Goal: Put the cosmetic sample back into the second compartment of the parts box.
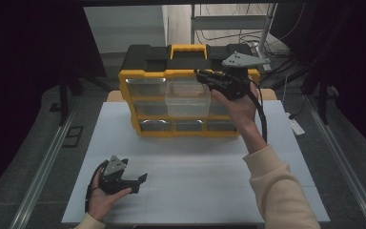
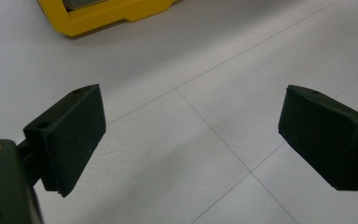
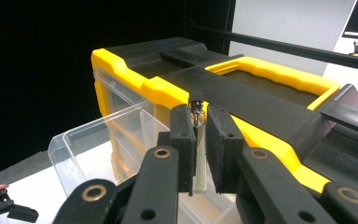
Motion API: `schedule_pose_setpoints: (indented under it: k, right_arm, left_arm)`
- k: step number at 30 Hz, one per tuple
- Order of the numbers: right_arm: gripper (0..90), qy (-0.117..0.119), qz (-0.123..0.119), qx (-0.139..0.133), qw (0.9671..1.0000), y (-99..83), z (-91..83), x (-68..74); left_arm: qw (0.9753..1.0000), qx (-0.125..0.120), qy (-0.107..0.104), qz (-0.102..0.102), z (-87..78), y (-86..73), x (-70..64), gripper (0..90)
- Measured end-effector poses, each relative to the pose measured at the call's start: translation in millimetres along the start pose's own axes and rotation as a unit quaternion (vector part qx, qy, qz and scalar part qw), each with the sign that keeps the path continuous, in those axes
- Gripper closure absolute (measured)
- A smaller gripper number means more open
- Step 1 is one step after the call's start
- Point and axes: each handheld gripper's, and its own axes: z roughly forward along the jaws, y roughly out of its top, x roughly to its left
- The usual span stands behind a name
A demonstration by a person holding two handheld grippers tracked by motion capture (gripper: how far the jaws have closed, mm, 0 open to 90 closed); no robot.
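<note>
Just above the pulled-out clear drawer (image 3: 98,140) of the yellow organiser (image 1: 186,95) at the worktop's far side, my right gripper (image 3: 199,140) pinches a small glass vial (image 3: 197,149); a slack squeeze could drop it outside. My left gripper (image 2: 191,135) idles wide near me.

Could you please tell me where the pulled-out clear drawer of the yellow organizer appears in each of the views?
High view: the clear drawer juts from the top row, upper centre, just left of the right gripper.
Right gripper view: it sits lower left, under that gripper's jaws, which clamp a small vial.
Left gripper view: not in it.
Shared landmark: the yellow organizer.
</note>
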Motion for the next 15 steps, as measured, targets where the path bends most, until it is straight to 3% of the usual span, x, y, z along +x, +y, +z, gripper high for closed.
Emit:
schedule_pose_setpoints:
  k: [15]
  right_arm:
    - [80.5, 0.006, 0.0, 0.016, 0.9998, -3.0, 9.4, -0.3]
  left_arm:
    - [1.0, -0.002, 0.002, 0.0, -1.1, -0.3, 0.4, 8.3]
